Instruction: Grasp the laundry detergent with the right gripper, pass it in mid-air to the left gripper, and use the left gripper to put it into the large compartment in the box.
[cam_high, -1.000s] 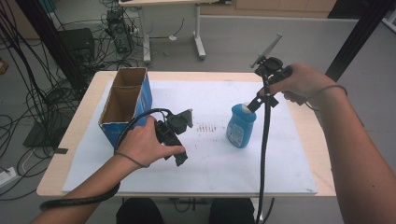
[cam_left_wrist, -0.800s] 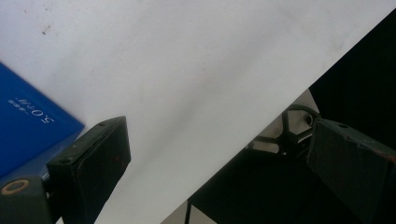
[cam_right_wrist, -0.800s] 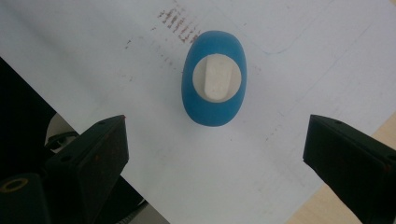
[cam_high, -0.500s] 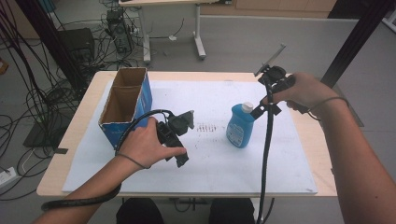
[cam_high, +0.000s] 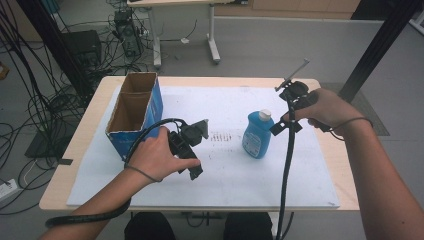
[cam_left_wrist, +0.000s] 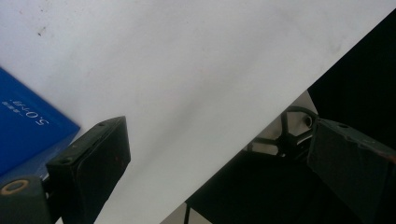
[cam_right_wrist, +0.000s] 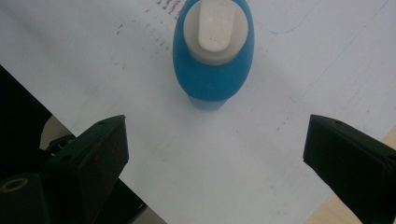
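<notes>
Since the earlier frames, the right gripper (cam_high: 285, 126) had been brought lower and closer to the bottle (cam_high: 257, 135), from above and behind its cap to a spot just beside its right shoulder; the bottle, the box (cam_high: 134, 114) and the left gripper (cam_high: 192, 150) were found in the same places as before. In the right gripper view, the bottle (cam_right_wrist: 214, 51) was seen ahead of the right gripper (cam_right_wrist: 215, 149) and centred on the gap between its jaws, though beyond their tips and untouched. Those jaws were spread wide with nothing between them. The left gripper (cam_left_wrist: 219, 163) was likewise held wide and empty, near the front of the white sheet (cam_high: 230, 175), with a blue corner of the box (cam_left_wrist: 28, 126) seen just beside one jaw. The bottle stood upright on the sheet, right of the table's middle, well apart from the box. It was seen as a blue, oval-bodied plastic bottle with a white flip cap (cam_right_wrist: 215, 28) and a paler label on its front, whose print was too small to be read.
</notes>
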